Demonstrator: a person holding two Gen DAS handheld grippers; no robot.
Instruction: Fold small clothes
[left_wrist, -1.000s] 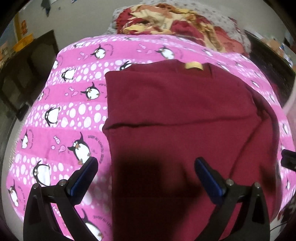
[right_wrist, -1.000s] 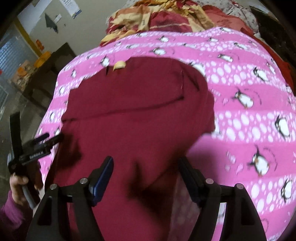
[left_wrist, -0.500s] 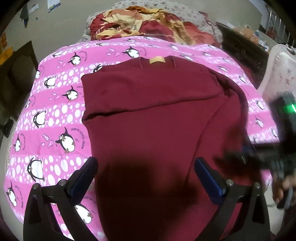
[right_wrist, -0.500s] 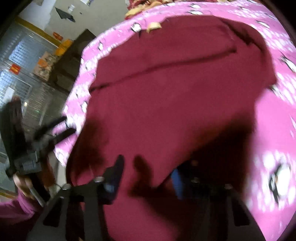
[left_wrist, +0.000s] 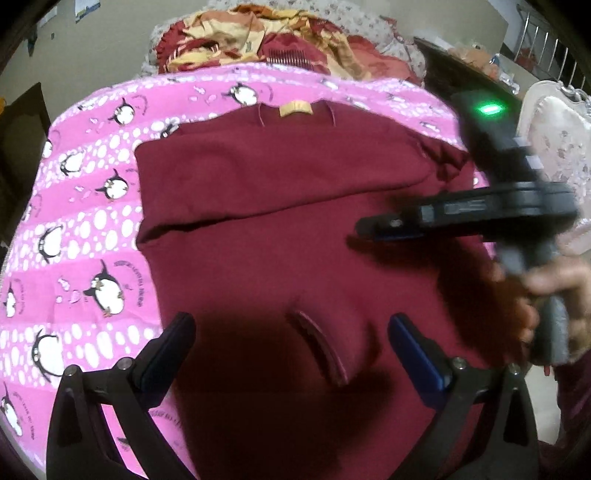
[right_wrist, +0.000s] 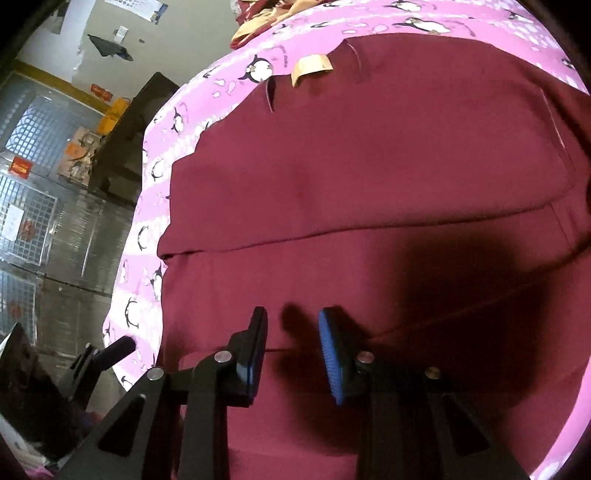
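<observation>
Left gripper spread wide above maroon garment; right gripper partly parted, nothing pinched, garment just beyond fingertips.

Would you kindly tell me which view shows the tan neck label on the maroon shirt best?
The right wrist view: the tan label appears larger, its curl visible. The left wrist view shows it smaller, as a flat strip at the collar.

A maroon shirt lies flat on a pink penguin blanket, ahead of and under both claws. Its upper part is folded down, leaving a straight edge across the middle. A tan label sits at the far collar.
</observation>
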